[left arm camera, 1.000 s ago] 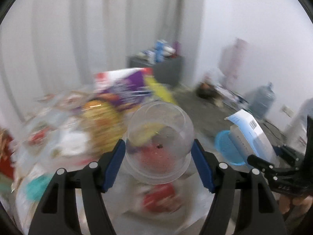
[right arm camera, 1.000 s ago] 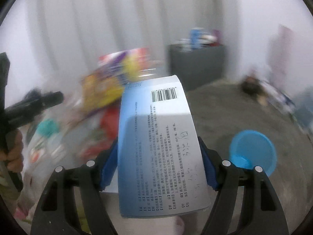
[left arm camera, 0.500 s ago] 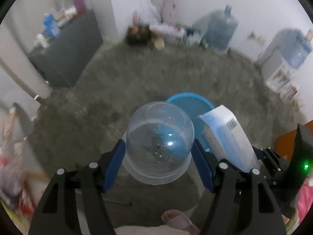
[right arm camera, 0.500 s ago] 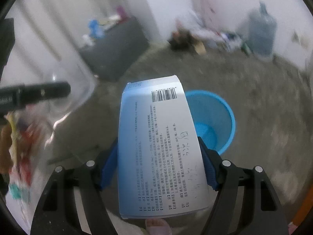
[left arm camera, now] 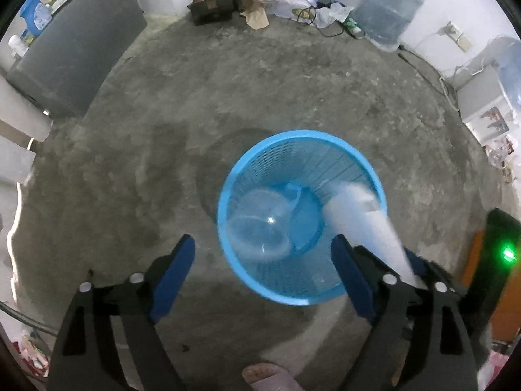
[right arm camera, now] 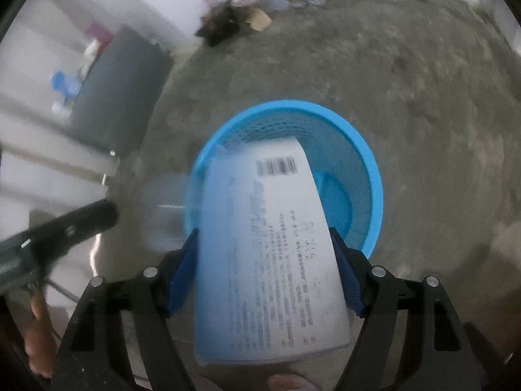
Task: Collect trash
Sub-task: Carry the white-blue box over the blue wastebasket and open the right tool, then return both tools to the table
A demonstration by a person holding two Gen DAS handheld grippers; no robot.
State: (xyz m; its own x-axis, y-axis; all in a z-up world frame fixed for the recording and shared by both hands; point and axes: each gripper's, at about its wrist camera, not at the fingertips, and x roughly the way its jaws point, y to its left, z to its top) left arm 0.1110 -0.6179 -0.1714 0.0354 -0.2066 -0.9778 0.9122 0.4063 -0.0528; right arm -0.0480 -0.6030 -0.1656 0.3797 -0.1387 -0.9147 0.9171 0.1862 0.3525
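Left tongs [left arm camera: 262, 257] seen spread w/ nothing between pads, jaws just opened; clear plastic bowl [left arm camera: 259, 224] is blurred inside the blue basket [left arm camera: 302, 298], at approx 12 o'clock from the tongs. Right tongs [right arm camera: 265, 268] also just widened; the white box [right arm camera: 270, 247] is still framed between the blue pads, pad contact can't be told, its far end over the basket rim at 12 o'clock.

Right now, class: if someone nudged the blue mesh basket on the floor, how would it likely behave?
The blue mesh basket looks thin-walled and perforated, so probably light and easily slid. It holds only a clear plastic cup and little else, so it may tip rather than resist. Its round rim suggests it would roll once toppled.
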